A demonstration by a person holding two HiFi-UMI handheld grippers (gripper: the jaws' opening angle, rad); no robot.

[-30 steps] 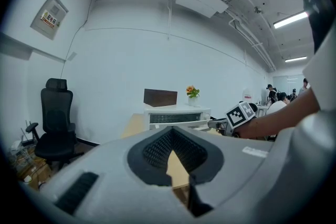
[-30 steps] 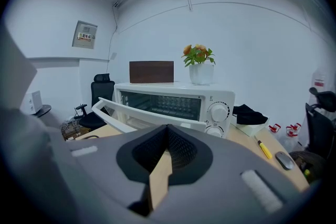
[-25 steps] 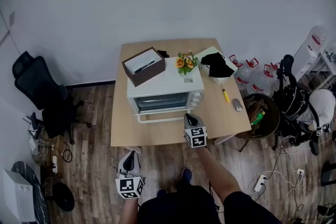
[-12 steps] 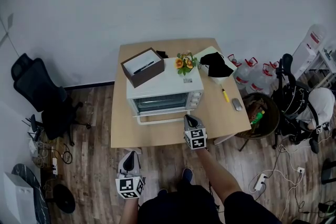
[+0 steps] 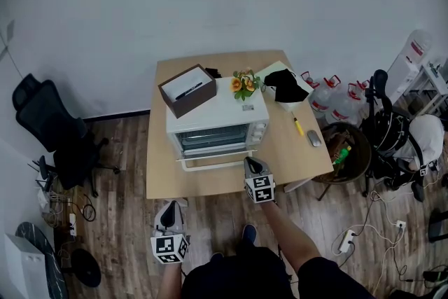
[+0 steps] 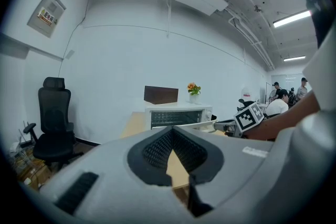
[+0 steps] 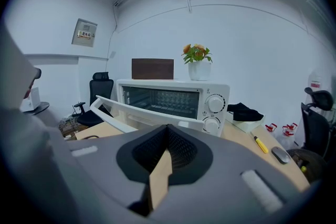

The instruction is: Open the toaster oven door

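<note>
- Two closed claws: your left gripper [image 6: 172, 136] and right gripper [image 7: 168, 139] each have their jaws pinched together, holding nothing.
- Your right gripper view shows the toaster oven [image 7: 173, 97] close ahead, with its door [image 7: 134, 113] leaning out partway open.
- The head view adds the layout: oven mid-frame on the table [image 5: 157, 178], your right arm reaching to the door's right end, and your left gripper low at lower left over the floor.

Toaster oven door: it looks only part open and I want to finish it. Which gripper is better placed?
Right. The right gripper sits over the table edge, just by the door handle's right end. The left gripper hangs lower, over the floor, away from the toaster oven.
</note>
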